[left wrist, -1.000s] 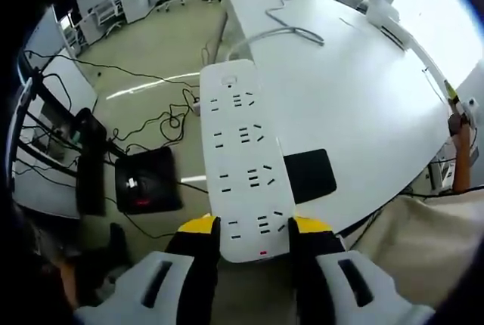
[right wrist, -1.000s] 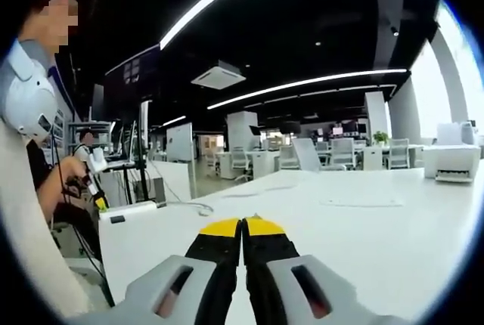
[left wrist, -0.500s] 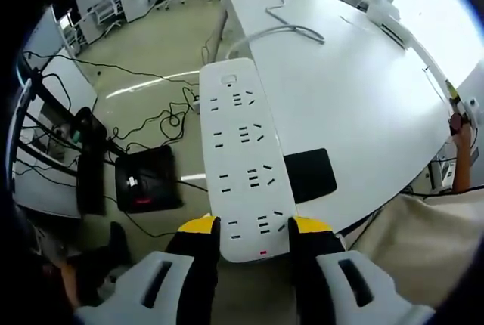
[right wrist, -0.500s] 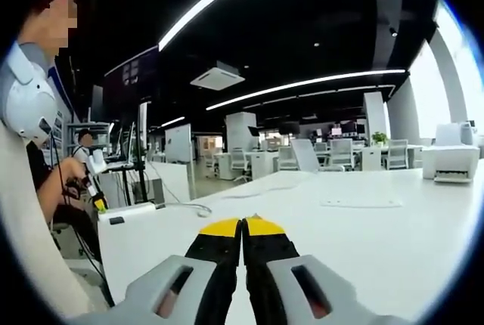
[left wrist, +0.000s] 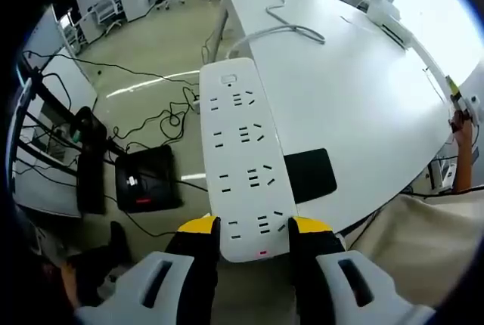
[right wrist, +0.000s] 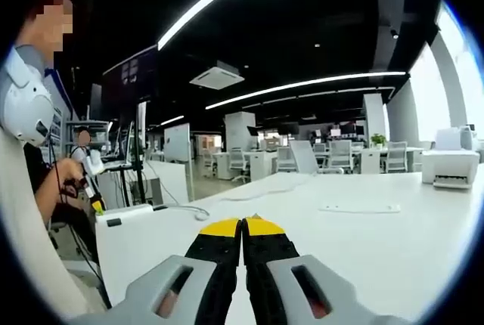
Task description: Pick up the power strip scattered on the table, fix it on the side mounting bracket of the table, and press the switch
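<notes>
A long white power strip with several socket rows and a red switch light near its close end is held over the table's edge in the left gripper view. My left gripper is shut on its near end, yellow-tipped jaws on both sides. Its white cable loops across the white table. A black mounting bracket sits at the table's side, just right of the strip. In the right gripper view my right gripper is shut with nothing in it, held above the table. The strip appears far left beside a hand.
On the floor lie black cables, a black box with a red light and a dark rack. A person stands at the left of the right gripper view. A white printer and a flat paper rest on the table.
The right gripper view has tilted slightly, so the table's things sit a little lower. The left gripper and the power strip have held still.
</notes>
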Available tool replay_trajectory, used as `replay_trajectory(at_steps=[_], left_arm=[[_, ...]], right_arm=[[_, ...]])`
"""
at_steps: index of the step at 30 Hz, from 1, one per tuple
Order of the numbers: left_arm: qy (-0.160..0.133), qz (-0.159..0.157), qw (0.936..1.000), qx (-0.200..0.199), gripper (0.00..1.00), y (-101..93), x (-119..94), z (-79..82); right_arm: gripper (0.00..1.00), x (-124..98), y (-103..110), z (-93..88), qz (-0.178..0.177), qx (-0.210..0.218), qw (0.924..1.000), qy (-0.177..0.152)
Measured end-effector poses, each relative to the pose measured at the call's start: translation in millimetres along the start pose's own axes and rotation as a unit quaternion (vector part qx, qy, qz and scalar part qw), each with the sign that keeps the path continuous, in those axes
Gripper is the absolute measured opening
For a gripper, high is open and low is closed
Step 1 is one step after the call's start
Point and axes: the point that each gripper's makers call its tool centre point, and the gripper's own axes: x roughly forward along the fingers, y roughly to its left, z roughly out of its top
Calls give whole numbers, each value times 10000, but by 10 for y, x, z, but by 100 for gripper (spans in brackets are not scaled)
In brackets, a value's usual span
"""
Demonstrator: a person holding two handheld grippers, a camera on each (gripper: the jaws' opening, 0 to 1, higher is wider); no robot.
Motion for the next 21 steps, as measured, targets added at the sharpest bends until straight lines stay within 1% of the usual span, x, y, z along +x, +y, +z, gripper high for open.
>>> replay_trajectory(at_steps=[3,7,21], left_arm=[[25,0,10000,6,41,0,2,0],[30,0,10000,15,41,-1,3,-1],[23,-1,10000,32,41,3,6,2]], right_arm=[[0,23,1,28,-11,-47,10000,19],[0,48,-21,17,-59,-91,9999,114],[0,181,35,127,62,-216,9997,136]])
